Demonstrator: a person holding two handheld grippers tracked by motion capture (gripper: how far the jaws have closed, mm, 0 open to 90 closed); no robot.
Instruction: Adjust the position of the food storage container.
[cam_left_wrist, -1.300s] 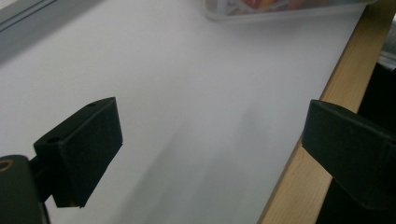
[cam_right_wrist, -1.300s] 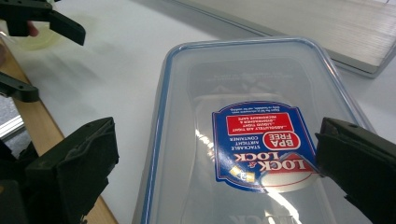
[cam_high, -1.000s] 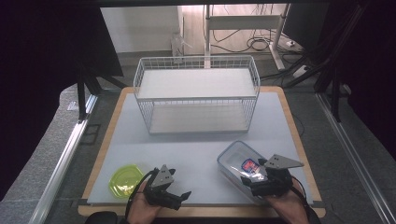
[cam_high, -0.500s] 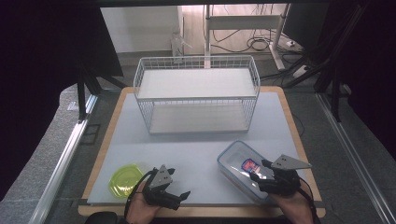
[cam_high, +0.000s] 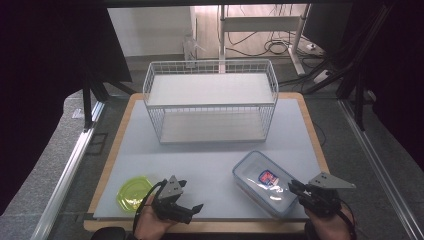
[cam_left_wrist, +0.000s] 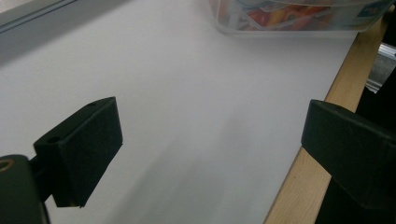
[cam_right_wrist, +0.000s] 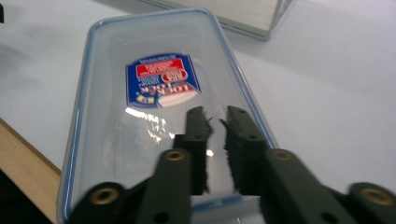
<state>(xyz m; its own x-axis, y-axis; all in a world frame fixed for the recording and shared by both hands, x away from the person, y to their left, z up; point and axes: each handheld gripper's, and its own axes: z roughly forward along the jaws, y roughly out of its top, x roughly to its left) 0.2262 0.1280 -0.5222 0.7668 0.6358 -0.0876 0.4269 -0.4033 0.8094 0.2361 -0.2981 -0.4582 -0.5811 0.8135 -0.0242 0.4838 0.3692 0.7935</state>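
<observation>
Clear plastic container (cam_high: 267, 183) w/ blue-rimmed lid lies flat on the counter (cam_high: 210, 155), front right, near the wood edge. Lid has a blue/red/white label; text upside down and blurry in the right gripper view, prob. "LOCK" something. Right claw (cam_right_wrist: 215, 122) sits over the lid's near end, jaws nearly together w/ a thin gap, gripping nothing that I can see. White wire rack (cam_high: 210, 102), two shelves, stands well behind at counter's back. Yellow-green round lid (cam_high: 133, 193) lies front left, just beside the left claw (cam_high: 196, 208). Left claw wide open, low over bare counter; container well apart ahead of it.
</observation>
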